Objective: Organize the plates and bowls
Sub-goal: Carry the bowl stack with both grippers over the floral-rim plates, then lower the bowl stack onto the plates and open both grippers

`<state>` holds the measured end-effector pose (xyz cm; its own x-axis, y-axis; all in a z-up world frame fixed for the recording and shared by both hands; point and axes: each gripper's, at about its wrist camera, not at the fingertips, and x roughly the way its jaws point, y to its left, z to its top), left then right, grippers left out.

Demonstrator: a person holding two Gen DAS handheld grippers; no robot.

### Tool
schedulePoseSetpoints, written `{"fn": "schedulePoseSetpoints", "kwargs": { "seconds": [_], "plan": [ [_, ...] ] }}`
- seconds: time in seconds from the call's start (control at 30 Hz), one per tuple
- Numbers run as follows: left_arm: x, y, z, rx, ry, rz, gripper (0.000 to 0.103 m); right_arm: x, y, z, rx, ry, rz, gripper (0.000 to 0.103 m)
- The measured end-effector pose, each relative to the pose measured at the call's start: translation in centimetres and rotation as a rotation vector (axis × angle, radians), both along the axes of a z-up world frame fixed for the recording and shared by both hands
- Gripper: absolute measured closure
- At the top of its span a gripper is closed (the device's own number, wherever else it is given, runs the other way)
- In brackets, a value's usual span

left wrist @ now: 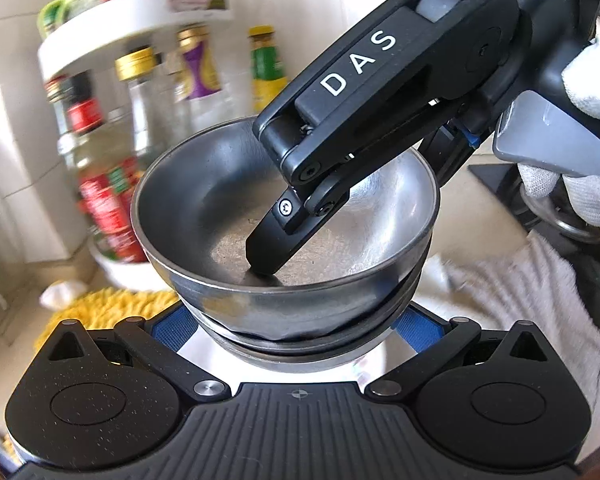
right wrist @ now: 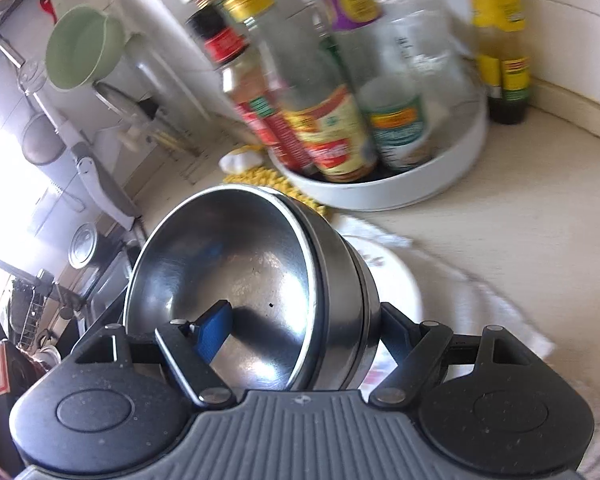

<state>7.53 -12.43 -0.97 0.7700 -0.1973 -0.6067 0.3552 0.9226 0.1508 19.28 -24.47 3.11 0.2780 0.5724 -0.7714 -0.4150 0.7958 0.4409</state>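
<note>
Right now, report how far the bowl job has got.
Done: steel bowls are nested into one stack. In hand: both hand-held grippers carry it, the right straddling its wall, the left underneath. Left: setting it down; a white plate waits on the towel.

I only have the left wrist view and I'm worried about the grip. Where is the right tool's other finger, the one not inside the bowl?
Observer: It is outside the bowls. That finger is by the stack's outer wall, so the right tool straddles the wall.
Operator: Is anything lying beyond the bowls?
Observer: Yes, a white plate shows just past them.
Operator: Anything else I'm missing?
Observer: A green cup is up on the wall at the left.
</note>
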Motion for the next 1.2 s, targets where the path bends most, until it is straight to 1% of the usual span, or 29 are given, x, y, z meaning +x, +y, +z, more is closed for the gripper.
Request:
{"fn": "schedulePoseSetpoints", "kwargs": {
  "seconds": [0.13, 0.23, 0.43, 0.53, 0.6, 0.63, 0.7, 0.77, 0.87, 0.93, 1.13, 1.2],
  "plan": [
    [-0.3, 2.0, -0.5, 0.004, 0.025, 0.022, 0.0, -0.3, 2.2, -1.1, 0.005, 0.016, 0.007, 0.01],
    [-0.3, 2.9, -1.2, -0.002, 0.048, 0.019, 0.0, -0.6, 2.9, -2.2, 0.001, 0.034, -0.002, 0.01],
    [0.4, 2.7, -3.3, 0.003, 0.095, -0.005, 0.0, -0.6, 2.6, -4.7, -0.024, 0.075, -0.056, 0.01],
    [0.8, 2.7, -4.4, 0.002, 0.116, -0.007, 0.0, -0.4, 2.7, -5.7, -0.045, 0.067, -0.067, 0.01],
    [1.3, 2.7, -4.9, 0.007, 0.125, -0.01, 0.0, -0.3, 2.6, -6.3, -0.041, 0.062, -0.084, 0.01],
    [1.3, 2.6, -5.0, 0.007, 0.11, -0.012, 0.0, -0.2, 2.4, -6.6, -0.03, 0.059, -0.097, 0.01],
    [1.6, 2.6, -4.9, -0.003, 0.112, -0.008, 0.0, 0.0, 1.9, -7.0, -0.001, 0.074, -0.128, 0.01],
    [1.7, 2.5, -4.8, 0.001, 0.114, -0.013, 0.0, 0.1, 1.5, -7.1, 0.013, 0.086, -0.139, 0.01],
    [1.1, 2.4, -4.8, 0.034, 0.101, -0.025, 0.0, -0.3, 1.3, -6.6, 0.01, 0.075, -0.124, 0.01],
    [0.4, 2.5, -4.7, 0.041, 0.094, -0.029, 0.0, -0.5, 1.1, -6.3, 0.004, 0.066, -0.122, 0.01],
    [-0.8, 3.2, -3.7, 0.021, 0.078, -0.031, 0.0, -0.9, -0.1, -5.1, 0.032, 0.037, -0.16, 0.01],
    [-0.9, 3.6, -3.4, 0.014, 0.075, -0.026, 0.0, -1.2, -0.4, -4.6, 0.027, 0.024, -0.166, 0.009]
  ]
}}
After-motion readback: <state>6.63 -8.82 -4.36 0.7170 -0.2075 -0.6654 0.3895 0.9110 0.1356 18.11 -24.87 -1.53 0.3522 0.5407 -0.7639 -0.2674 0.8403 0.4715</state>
